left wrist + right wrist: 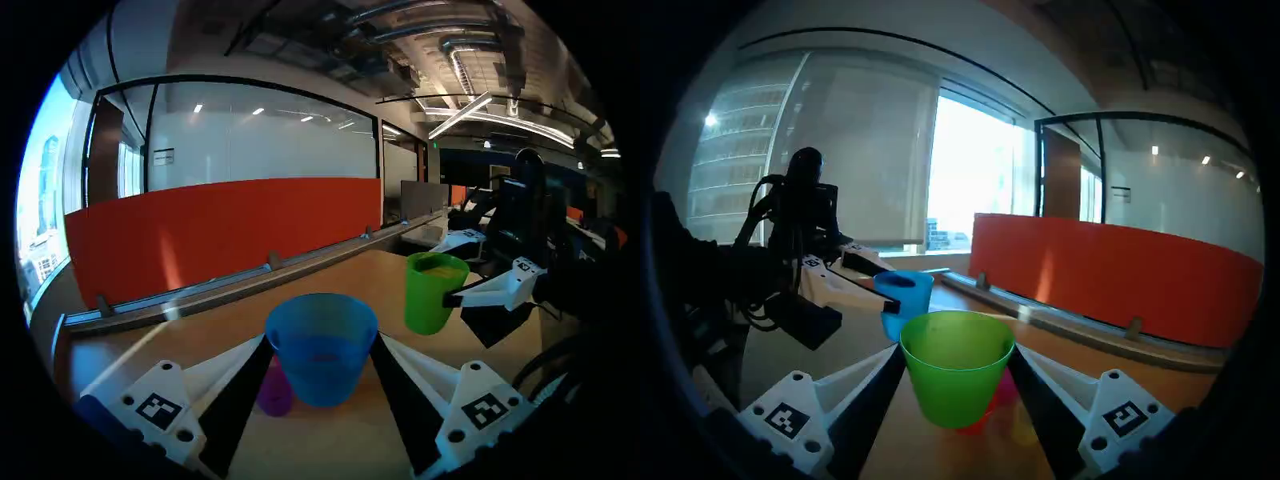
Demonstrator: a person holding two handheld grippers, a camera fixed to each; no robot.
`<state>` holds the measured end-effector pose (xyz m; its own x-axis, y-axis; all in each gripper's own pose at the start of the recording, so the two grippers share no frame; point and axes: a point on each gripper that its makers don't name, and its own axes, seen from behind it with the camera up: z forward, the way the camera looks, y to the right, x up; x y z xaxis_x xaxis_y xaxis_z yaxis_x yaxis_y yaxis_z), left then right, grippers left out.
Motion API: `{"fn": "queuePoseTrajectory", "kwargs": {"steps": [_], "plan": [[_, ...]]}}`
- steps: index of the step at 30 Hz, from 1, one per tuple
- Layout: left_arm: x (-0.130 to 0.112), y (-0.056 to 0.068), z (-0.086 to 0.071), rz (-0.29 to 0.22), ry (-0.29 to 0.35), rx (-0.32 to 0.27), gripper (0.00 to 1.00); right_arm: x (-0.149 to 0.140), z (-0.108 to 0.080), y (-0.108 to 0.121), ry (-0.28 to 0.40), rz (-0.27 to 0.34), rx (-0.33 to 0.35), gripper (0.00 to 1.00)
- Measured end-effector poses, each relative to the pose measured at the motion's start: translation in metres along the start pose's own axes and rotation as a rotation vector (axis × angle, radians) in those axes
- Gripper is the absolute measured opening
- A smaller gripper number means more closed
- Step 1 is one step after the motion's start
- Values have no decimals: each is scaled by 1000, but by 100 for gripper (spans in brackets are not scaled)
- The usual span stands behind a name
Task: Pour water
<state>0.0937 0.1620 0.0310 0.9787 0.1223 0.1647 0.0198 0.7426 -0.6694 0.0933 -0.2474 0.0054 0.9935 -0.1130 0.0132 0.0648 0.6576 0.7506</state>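
Two cups are in hand and both stand upright, so by my judgement the pouring itself has not begun. The left gripper (322,344) has its jaws clamped on the blue cup (322,360), one finger pressed to each side of it, and the cup sits level with its mouth upward, close in front of the camera. The right gripper (958,352) has its jaws clamped the same way on the green cup (958,376), also level. In the left gripper view the green cup shows farther off to the right, apart from the blue one, with the wooden surface (352,280) between and behind them; in the right gripper view the blue cup is beyond the green one and to its left, near but not touching. Both cups appear to be held above the surface rather than resting on it. I cannot tell whether either cup holds water: the plastic is tinted and no water line is clear. A small purple cup (276,392) stands on the surface just below and left of the blue cup, and something pinkish (1004,392) shows low behind the green cup, too hidden to name. What is done, then, is the picking up of both cups. What is left is bringing one rim over the other cup's mouth, tipping it, and setting both down.
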Motion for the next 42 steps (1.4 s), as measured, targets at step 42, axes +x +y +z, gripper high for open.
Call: {"fn": "queuePoseTrajectory", "kwargs": {"steps": [42], "plan": [[75,9,3,439,91,79,85,-14,21,-28,-44,7,148,91]]}}
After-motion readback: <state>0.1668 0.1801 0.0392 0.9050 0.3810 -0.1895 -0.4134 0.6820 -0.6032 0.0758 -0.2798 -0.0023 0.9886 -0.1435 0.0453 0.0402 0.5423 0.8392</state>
